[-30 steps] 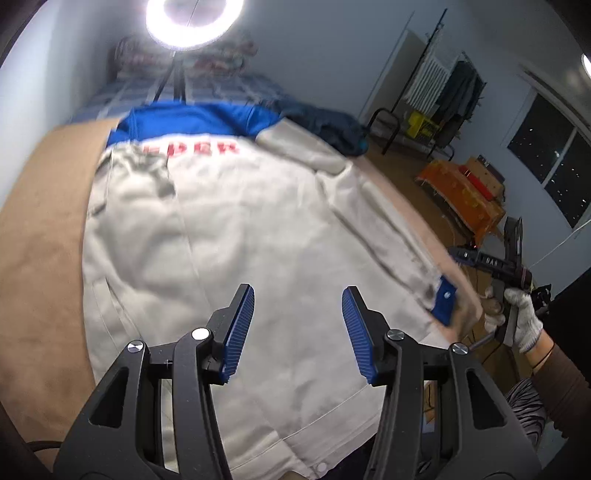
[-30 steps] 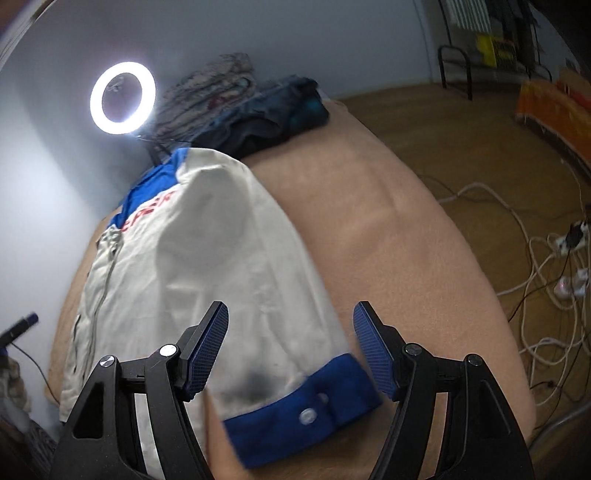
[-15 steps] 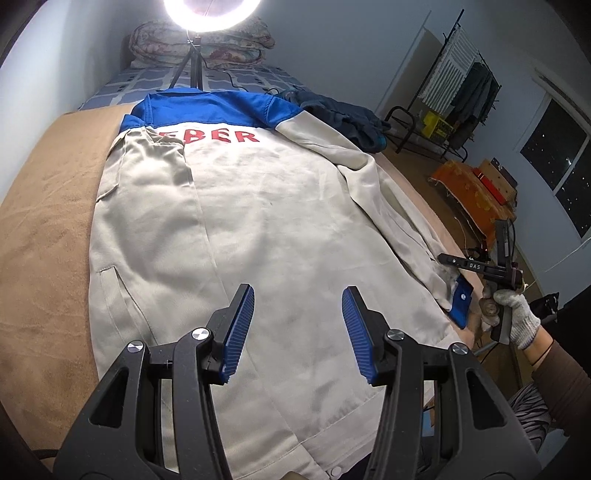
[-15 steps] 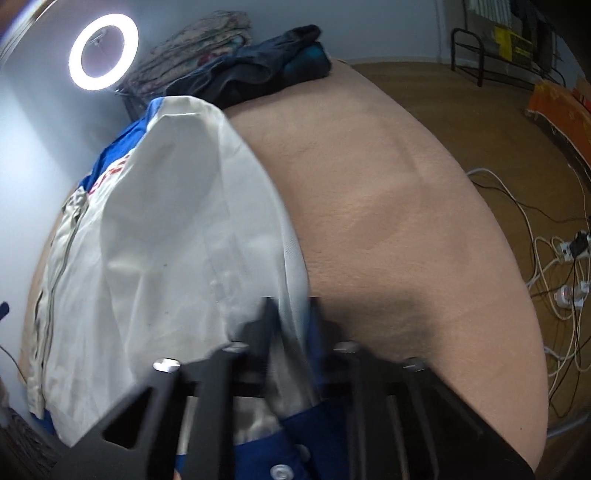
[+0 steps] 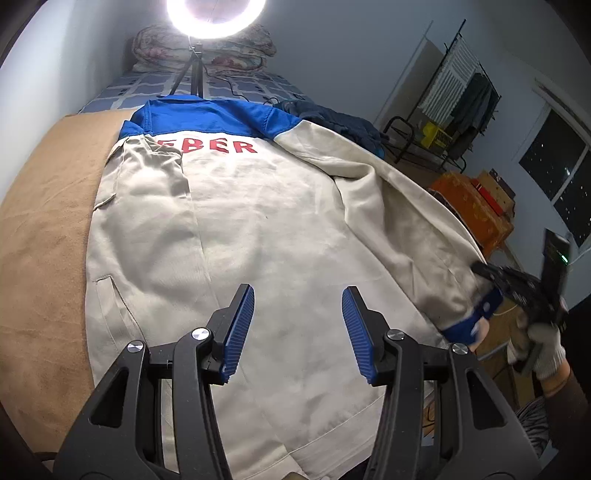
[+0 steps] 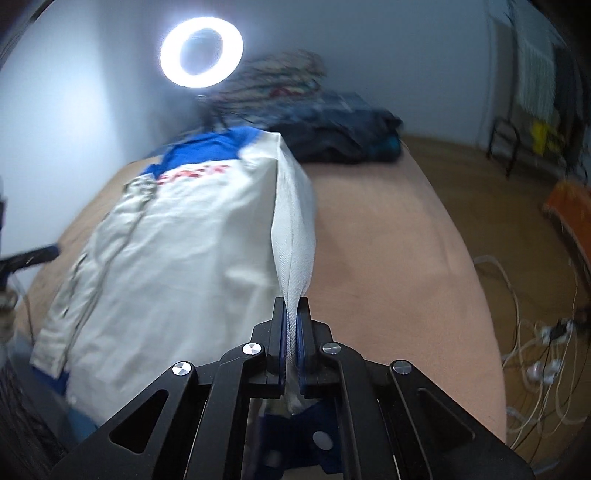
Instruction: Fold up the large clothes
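A large beige jacket with a blue yoke and red letters lies back up on a tan bed cover. My left gripper is open and empty, hovering over the jacket's lower back. My right gripper is shut on the jacket's right sleeve near its blue cuff and holds it lifted off the bed. In the left wrist view the right gripper and the cuff show at the far right. The left sleeve lies folded onto the jacket.
A ring light on a tripod stands at the bed's head by folded quilts. A dark garment pile lies at the far right of the bed. Cables lie on the floor; a clothes rack stands behind.
My right gripper closed on the sleeve near the cuff and lifted it off the bed. My left gripper stayed open over the jacket's lower back.
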A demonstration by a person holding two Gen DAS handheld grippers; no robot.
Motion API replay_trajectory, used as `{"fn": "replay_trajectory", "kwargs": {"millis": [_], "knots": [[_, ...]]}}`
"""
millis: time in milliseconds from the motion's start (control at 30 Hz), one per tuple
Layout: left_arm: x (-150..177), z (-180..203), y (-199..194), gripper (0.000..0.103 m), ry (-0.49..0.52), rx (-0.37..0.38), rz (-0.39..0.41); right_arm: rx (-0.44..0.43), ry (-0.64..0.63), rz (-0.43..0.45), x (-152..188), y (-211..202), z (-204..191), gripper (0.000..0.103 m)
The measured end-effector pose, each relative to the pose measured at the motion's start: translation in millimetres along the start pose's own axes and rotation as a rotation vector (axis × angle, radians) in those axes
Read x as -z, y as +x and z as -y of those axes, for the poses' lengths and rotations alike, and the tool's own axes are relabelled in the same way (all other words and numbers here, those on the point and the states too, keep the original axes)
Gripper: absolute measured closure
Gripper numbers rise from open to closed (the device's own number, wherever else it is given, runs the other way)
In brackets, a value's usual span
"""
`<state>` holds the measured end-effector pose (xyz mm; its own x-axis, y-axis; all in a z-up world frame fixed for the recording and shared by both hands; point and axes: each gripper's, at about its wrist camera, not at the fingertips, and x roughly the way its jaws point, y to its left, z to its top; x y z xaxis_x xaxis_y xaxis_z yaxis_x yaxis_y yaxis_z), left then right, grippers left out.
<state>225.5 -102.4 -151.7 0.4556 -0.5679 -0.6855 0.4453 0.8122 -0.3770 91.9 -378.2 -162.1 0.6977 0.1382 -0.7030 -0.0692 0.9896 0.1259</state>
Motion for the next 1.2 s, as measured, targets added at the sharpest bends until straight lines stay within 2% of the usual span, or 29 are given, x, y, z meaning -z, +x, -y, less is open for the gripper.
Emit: {"fn": "replay_trajectory", "kwargs": {"millis": [133,233,367,467,567,667,733,800,867,1000,1100,1200], "knots": [[-2,-3,-2,0.052,-0.027,0.01,0.007,-0.051,-0.117,0.027,3,-18,-43,0.1],[-1,-6,-1,0.052,-0.054,0.024,0.002,-0.123,-0.144,0.005,7,-14,-68,0.1],[2,-10,4,0.052,-0.096,0.045,-0.018,-0.191,-0.244,-0.093,30,12,-115,0.1],[5,-12,11,0.052,-0.116,0.053,-0.039,-0.207,-0.331,-0.181,51,38,-149,0.099],[11,-13,18,0.052,-0.13,0.056,-0.067,-0.261,-0.341,-0.235,58,45,-156,0.094],[20,-11,27,0.052,-0.154,0.095,-0.115,-0.357,-0.303,-0.222,55,30,-145,0.09],[27,-6,33,0.052,-0.157,0.119,-0.146,-0.399,-0.262,-0.197,51,20,-136,0.08],[32,1,37,0.052,-0.157,0.131,-0.163,-0.451,-0.181,-0.149,44,7,-111,0.059],[39,6,42,0.052,-0.175,0.159,-0.189,-0.464,-0.112,-0.127,39,6,-95,0.058],[52,19,61,0.052,-0.203,0.206,-0.26,-0.415,0.091,-0.109,26,20,-37,0.058],[60,30,75,0.052,-0.205,0.217,-0.296,-0.405,0.211,-0.095,14,39,-3,0.058],[62,33,84,0.052,-0.214,0.21,-0.306,-0.389,0.274,-0.083,0,61,18,0.058]]}}
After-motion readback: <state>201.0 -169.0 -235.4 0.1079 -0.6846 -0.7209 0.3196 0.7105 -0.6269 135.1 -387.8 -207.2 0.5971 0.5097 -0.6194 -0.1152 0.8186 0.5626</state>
